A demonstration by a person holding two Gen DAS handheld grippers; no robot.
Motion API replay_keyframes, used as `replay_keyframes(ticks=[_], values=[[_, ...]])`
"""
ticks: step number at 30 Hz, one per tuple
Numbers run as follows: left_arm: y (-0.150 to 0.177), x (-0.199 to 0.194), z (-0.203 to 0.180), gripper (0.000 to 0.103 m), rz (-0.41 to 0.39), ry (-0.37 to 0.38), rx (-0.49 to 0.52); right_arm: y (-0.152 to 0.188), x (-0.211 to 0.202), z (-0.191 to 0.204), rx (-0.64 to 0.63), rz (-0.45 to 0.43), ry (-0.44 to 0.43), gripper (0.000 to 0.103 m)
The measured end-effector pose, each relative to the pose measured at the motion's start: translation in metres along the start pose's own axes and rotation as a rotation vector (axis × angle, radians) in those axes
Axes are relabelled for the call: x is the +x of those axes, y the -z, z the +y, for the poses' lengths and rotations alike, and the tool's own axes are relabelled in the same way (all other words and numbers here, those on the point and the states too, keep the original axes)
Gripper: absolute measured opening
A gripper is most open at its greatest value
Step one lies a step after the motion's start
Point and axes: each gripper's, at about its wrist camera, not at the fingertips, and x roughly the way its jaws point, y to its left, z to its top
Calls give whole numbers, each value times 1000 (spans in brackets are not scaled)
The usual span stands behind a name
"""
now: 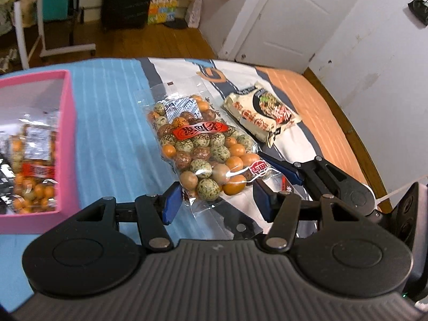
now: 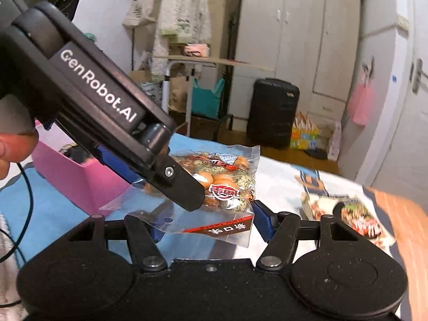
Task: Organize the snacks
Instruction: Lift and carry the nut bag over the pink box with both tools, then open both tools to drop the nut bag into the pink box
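Observation:
A clear bag of coated peanuts (image 1: 203, 155) with a red label hangs above the bed. My left gripper (image 1: 217, 200) is shut on its near end, a blue pad on each side. From the right wrist view, the left gripper's black finger (image 2: 184, 190) crosses the bag (image 2: 227, 187). My right gripper (image 2: 210, 226) holds the bag's clear bottom seam between its pads, and its blue finger (image 1: 281, 167) lies along the bag's right edge. The pink box (image 1: 67, 139) at the left holds another peanut bag (image 1: 32, 182). A noodle packet (image 1: 263, 112) lies on the bed at the right.
The bed has a blue striped sheet (image 1: 115, 123) and an orange edge (image 1: 321, 123). Beyond it are a wooden floor, a black suitcase (image 2: 272, 112), a white rack (image 1: 29, 37) and a white door (image 1: 289, 18). A hand (image 2: 10, 144) and a black cable (image 2: 26, 200) show at the left.

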Motion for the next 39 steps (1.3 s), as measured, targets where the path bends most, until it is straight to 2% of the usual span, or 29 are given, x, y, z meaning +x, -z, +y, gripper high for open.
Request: replay_keyframes(ticks=[8,13,20,25,31,33,34,35,36,37,39], values=[[8,-57,23,56,-82,-90,-54,-33,0,36,-80,-50,-84,65],[7,-85,62,56,-125,-149,-115,-54,17,65,-90,-72,-169,65],[6,-100,125,56,-145,-231,-201,-73,65,102,-121,-62,-303,65],[4,-94,169,56,-135,-307,-253,-85,109,123,-106,5,-416,65],[5,-76,220,56,-117,-333,-360,-92,156,148,-131,119,-465,65],[8,-69,229,54,-119,-381,-364,-93,166,152,-124,157,-492,65],[9,-63,227,54,-109,-435,-345,-92,167,153,-128,176,-507,68],[10,-59,226,55,-104,-497,-323,-94,165,153,-126,186,-509,76],[11,-57,225,56,-101,-526,-305,-93,158,152,-120,178,-501,80],[12,-56,222,58,-98,-532,-288,-92,149,149,-123,158,-493,85],[14,-59,220,58,-99,-498,-291,-91,135,143,-136,127,-485,86]])
